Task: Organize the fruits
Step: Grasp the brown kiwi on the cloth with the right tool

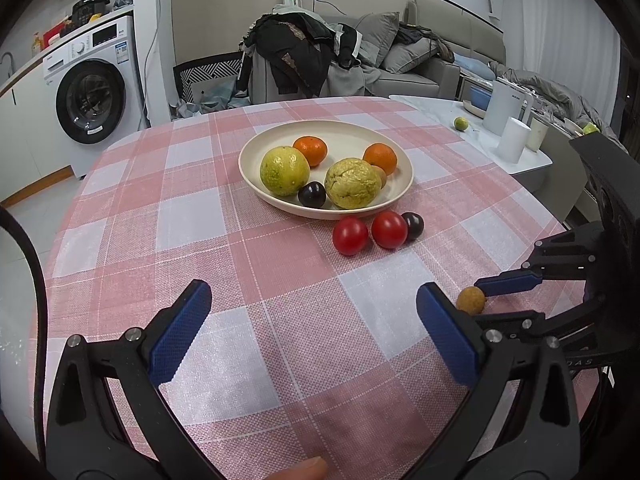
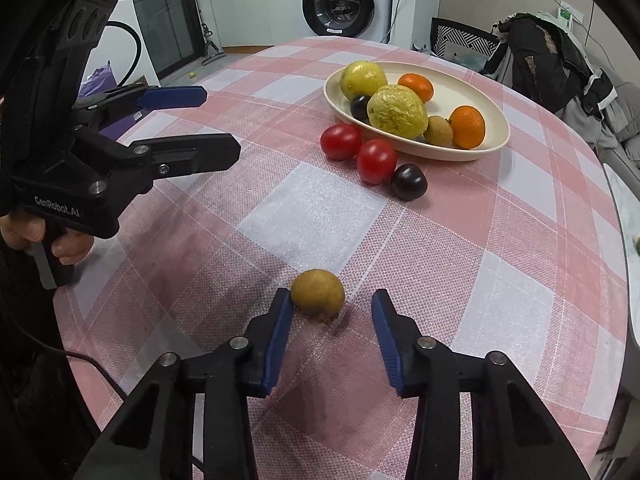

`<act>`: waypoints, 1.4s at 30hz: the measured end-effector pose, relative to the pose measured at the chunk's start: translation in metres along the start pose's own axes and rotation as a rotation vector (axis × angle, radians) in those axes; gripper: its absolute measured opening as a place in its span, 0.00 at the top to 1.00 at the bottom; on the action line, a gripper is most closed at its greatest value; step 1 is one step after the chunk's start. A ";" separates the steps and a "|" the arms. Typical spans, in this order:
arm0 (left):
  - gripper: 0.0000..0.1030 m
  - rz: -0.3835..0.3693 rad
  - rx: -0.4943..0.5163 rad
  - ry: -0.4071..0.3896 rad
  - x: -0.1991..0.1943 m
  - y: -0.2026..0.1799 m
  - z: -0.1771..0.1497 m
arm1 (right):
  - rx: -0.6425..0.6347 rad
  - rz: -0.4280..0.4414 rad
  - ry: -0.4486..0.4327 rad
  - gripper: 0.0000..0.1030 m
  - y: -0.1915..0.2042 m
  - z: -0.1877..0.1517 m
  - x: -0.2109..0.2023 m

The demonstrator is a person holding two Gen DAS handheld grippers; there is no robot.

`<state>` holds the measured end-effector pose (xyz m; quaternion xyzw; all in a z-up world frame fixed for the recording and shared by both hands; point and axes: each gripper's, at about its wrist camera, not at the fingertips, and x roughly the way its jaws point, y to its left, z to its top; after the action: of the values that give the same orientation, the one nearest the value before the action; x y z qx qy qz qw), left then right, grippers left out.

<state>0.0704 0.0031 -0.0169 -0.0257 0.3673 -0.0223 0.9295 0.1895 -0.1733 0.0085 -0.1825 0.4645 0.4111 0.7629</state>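
Six fruits sit in the plate (image 2: 496,136); four remain on the worktop, one brown fruit (image 2: 317,293) between the right gripper (image 2: 332,316)'s parted jaws; left gripper (image 1: 314,320) jaws apart, empty.

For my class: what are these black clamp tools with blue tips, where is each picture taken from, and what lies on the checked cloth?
A person holds two hand-squeezed grippers, each carrying a camera that looks out along its jaws. In the left view, the left gripper is open over bare cloth. In the right view, the right gripper is open around a small brown fruit, not yet gripping it. Two red tomatoes and a dark plum lie beside the plate, which already holds oranges, yellow-green fruits, a dark plum and a small brown fruit.
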 end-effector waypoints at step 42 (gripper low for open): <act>0.01 -0.006 -0.030 0.067 0.025 0.004 -0.007 | 0.103 -0.007 -0.201 0.73 -0.010 0.019 -0.020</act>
<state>0.0840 0.0053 -0.0396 -0.0398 0.3982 -0.0203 0.9162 0.2035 -0.1756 0.0342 -0.1026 0.4057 0.4002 0.8153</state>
